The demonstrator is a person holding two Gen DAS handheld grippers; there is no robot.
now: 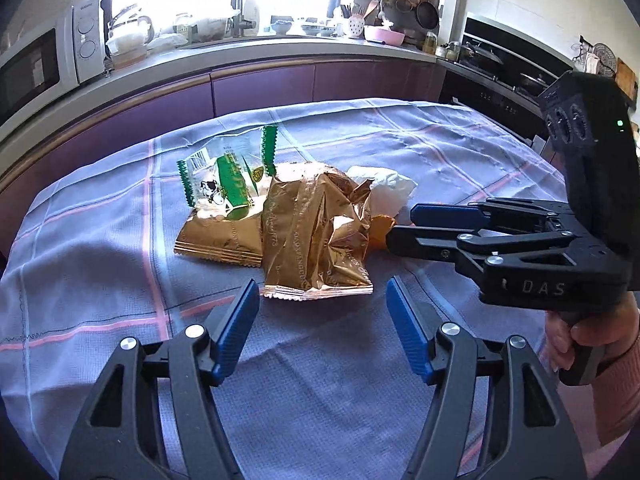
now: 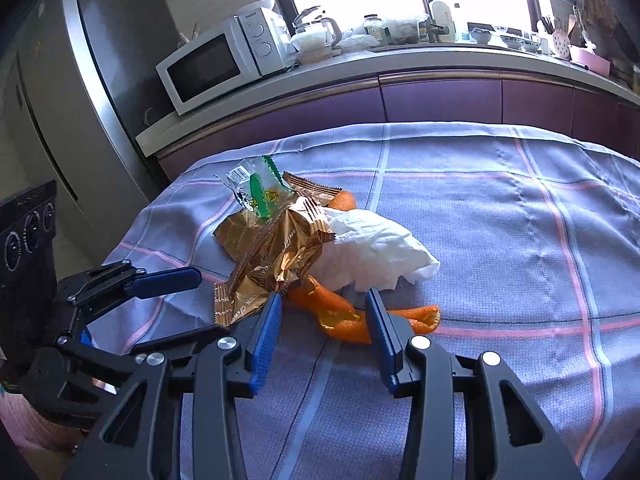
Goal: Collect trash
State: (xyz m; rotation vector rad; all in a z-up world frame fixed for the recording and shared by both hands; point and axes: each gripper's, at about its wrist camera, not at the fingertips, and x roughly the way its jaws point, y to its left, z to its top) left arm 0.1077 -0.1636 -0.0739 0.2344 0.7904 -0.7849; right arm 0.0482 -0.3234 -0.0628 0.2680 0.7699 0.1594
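Note:
A pile of trash lies on the checked cloth (image 1: 120, 248): two crumpled gold wrappers (image 1: 316, 232), a clear green-printed wrapper (image 1: 224, 176), a white tissue (image 1: 390, 188) and orange peel (image 1: 380, 230). My left gripper (image 1: 323, 284) is open just in front of the nearer gold wrapper, whose lower edge sits between the fingertips. From the right wrist, the right gripper (image 2: 323, 298) is open and straddles the orange peel (image 2: 336, 312), with the pads not visibly pressing it. The tissue (image 2: 372, 248) and gold wrappers (image 2: 276, 252) lie just beyond. The left gripper (image 2: 214, 304) comes in from the left beside the gold wrapper.
A kitchen counter with purple cabinets (image 1: 260, 84) curves behind the table, carrying a microwave (image 2: 216, 60) and dishes. A steel fridge (image 2: 80, 80) stands at the left, a stove (image 1: 500, 68) at the right. A hand (image 1: 588, 336) holds the right gripper's handle.

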